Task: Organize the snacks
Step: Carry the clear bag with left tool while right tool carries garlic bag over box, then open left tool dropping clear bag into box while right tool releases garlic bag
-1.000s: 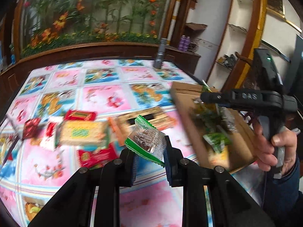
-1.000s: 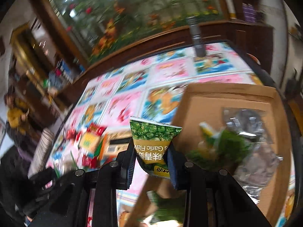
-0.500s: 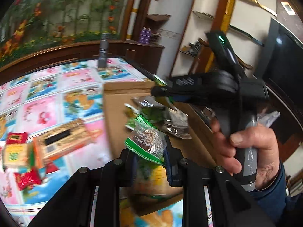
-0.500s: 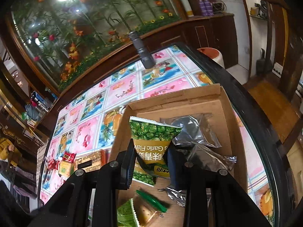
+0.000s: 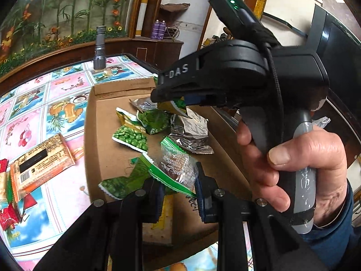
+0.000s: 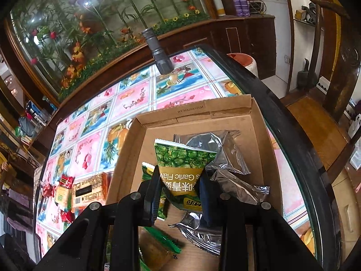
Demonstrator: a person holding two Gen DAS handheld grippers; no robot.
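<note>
My left gripper [image 5: 178, 186] is shut on a small clear snack packet with green edges [image 5: 173, 167], held over the near part of the cardboard box [image 5: 108, 155]. My right gripper [image 6: 180, 188] is shut on a green pea snack bag [image 6: 182, 169], held above the same box [image 6: 257, 140]. In the left wrist view the right gripper's body [image 5: 237, 76] and the hand holding it fill the right side. The box holds several green pea bags [image 5: 130, 136] and silver foil packets [image 6: 223, 153].
More snacks lie on the patterned tablecloth left of the box: an orange-brown packet [image 5: 38, 160] and small red and yellow ones [image 6: 61, 192]. A grey flashlight [image 6: 158, 52] stands at the table's far edge. The table's dark rim [image 6: 282, 117] runs right of the box.
Both grippers have moved right, from over the tablecloth to above the box, each still holding its packet. The right gripper now looms closer in the left wrist view.
</note>
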